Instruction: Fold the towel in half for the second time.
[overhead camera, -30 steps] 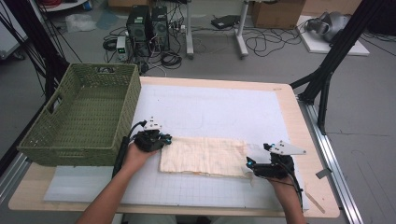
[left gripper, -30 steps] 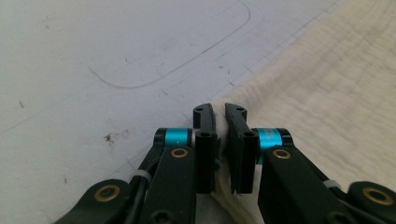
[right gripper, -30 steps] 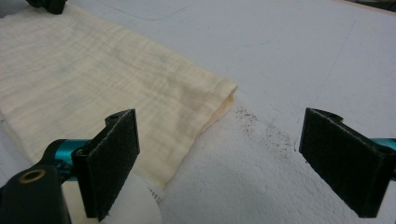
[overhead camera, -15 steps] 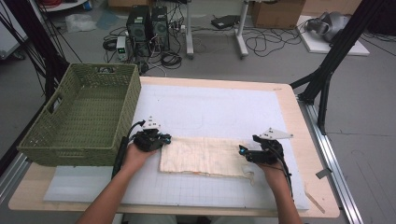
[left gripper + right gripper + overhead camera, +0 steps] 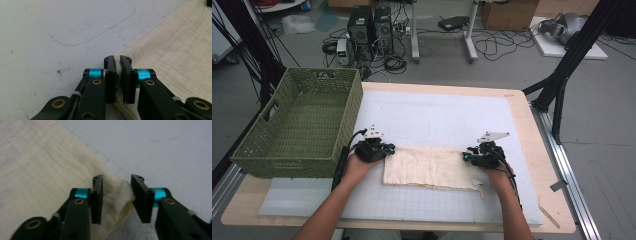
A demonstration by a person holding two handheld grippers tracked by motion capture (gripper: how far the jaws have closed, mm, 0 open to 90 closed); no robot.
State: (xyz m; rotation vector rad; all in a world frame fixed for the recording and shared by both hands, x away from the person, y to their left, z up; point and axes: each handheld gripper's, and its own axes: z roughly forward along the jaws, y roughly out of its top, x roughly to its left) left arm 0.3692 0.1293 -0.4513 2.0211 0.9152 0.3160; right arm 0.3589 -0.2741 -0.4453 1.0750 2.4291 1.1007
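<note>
Right tongs (image 5: 468,157) have reached the cloth (image 5: 427,167), open around its corner; left tongs (image 5: 388,150) pinch it.

One cream cloth (image 5: 429,167) lies on one bench (image 5: 532,125), beside one green woven basket (image 5: 302,122); two hand-held grippers, the left gripper (image 5: 382,149) and the right gripper (image 5: 468,156), sit at its two far corners, over one white gridded mat (image 5: 437,115); two computer towers (image 5: 372,22) stand on the floor behind
</note>
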